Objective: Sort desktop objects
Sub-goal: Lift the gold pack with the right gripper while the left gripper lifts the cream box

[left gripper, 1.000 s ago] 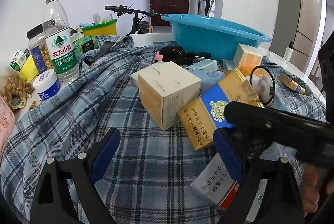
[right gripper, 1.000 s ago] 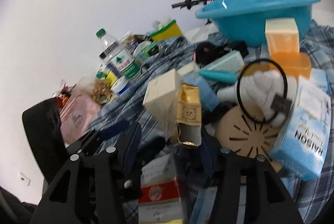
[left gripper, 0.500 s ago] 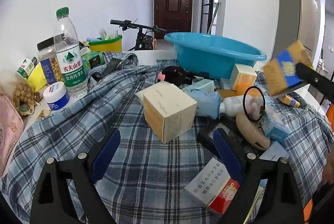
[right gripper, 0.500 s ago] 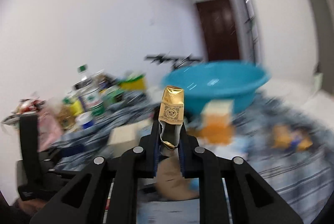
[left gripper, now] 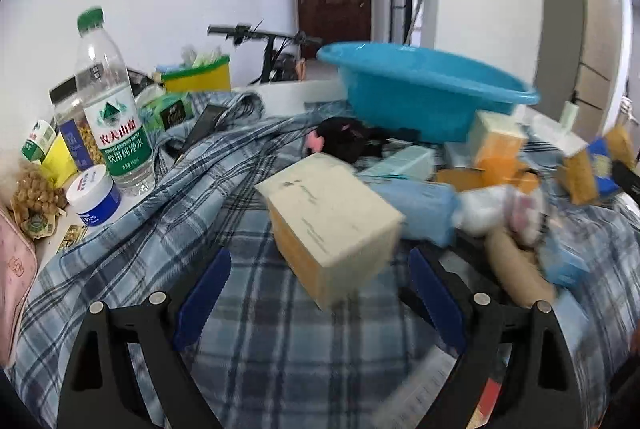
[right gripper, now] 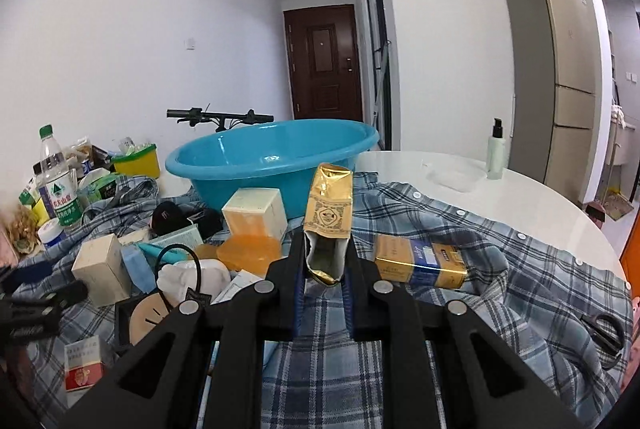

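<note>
Through your left wrist camera, your left gripper [left gripper: 316, 293] stands with its blue pads wide apart and nothing between them, hovering over the plaid shirt [left gripper: 160, 229]. Just ahead of it lies a cream and orange carton [left gripper: 332, 225], tilted on the cloth. Behind that, the blue basin [left gripper: 424, 89] sits on the table; its inside is hidden from this angle. At left stand a water bottle [left gripper: 110, 109], nearly empty as far as you can tell, a jar [left gripper: 74, 133] holding what look like nuts, and a small white tub with a blue label [left gripper: 94, 195], lid on.

Through your right wrist camera, your right gripper [right gripper: 322, 277] is clamped on a crumpled gold cigarette pack [right gripper: 328, 217], which stands upright between the pads with its torn end toward the camera. A gold and blue carton [right gripper: 420, 261] lies on the shirt just right of it. The basin [right gripper: 272, 157] beyond shows a bare interior. A pump bottle [right gripper: 496, 153] stands on the white table [right gripper: 520, 201].
</note>
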### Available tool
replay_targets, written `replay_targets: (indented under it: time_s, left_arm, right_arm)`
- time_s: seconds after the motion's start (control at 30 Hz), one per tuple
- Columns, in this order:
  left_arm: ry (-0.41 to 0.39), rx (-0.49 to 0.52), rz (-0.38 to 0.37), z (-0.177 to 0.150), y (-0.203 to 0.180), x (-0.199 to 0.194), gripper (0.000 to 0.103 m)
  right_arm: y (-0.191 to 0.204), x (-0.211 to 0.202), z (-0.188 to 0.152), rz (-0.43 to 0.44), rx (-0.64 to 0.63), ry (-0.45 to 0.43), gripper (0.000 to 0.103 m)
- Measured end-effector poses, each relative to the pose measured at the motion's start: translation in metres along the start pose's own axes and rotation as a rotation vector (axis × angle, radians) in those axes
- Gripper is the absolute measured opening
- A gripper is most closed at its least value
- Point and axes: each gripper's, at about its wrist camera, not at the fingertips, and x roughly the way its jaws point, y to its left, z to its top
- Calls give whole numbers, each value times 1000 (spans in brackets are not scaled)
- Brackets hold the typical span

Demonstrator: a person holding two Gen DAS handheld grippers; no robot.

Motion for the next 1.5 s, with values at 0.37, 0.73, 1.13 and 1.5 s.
replay_targets:
  time_s: [0.37, 0.73, 1.13, 1.5]
  left_arm:
    - [48, -130, -5, 14, 0, 24, 93]
    - [31, -72, 18, 7, 6, 19, 63]
    - [-33, -44, 8, -4, 14, 0, 103]
    - [30, -108, -78, 2, 30, 19, 64]
  right_arm:
    - [10, -2, -4, 50, -31, -2, 15]
    - [12, -2, -3, 53, -38, 1, 15]
    - [15, -4, -4, 65, -43, 7, 15]
    - [13, -2, -3, 73, -35, 20, 15]
